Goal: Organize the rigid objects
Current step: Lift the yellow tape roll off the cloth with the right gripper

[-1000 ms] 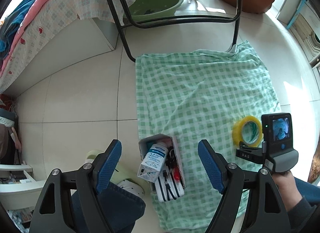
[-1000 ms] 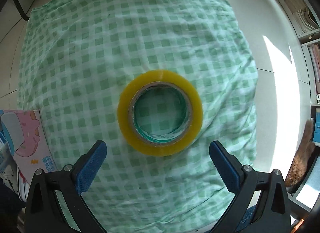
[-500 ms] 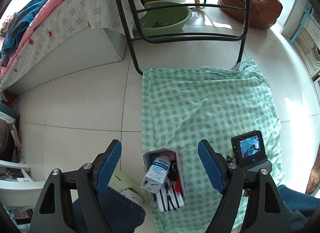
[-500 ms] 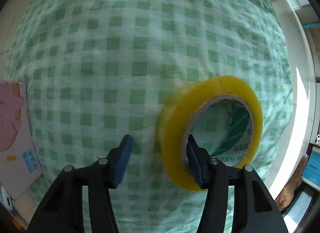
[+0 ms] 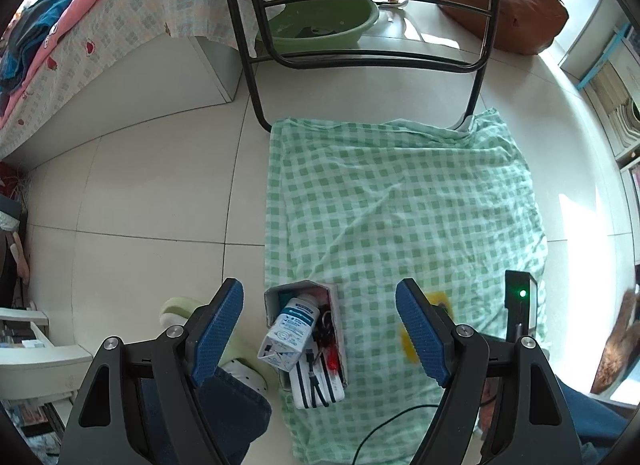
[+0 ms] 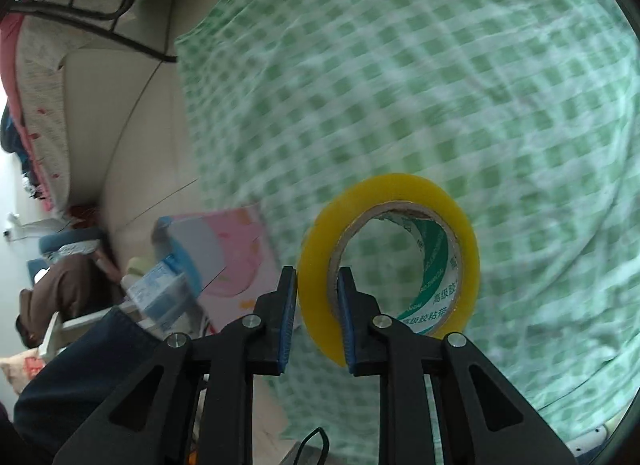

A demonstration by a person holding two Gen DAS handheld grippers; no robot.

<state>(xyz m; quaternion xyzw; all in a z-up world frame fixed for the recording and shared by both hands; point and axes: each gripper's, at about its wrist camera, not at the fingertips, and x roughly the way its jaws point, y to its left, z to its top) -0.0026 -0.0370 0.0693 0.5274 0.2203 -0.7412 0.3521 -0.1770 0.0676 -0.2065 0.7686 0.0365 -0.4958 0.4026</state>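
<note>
Your right claw [image 6: 316,321] is clamped on the yellow tape roll [image 6: 390,261]: one pad outside the wall, one inside the core, the roll standing on edge at lower centre of the right wrist frame, above the green checked cloth [image 6: 420,85]. Background there is blurred. Your left claw [image 5: 320,329] is spread wide and holds nothing, at the bottom of its frame over the open box [image 5: 306,339] of small items, which sits on the cloth's lower-left part [image 5: 400,205].
</note>
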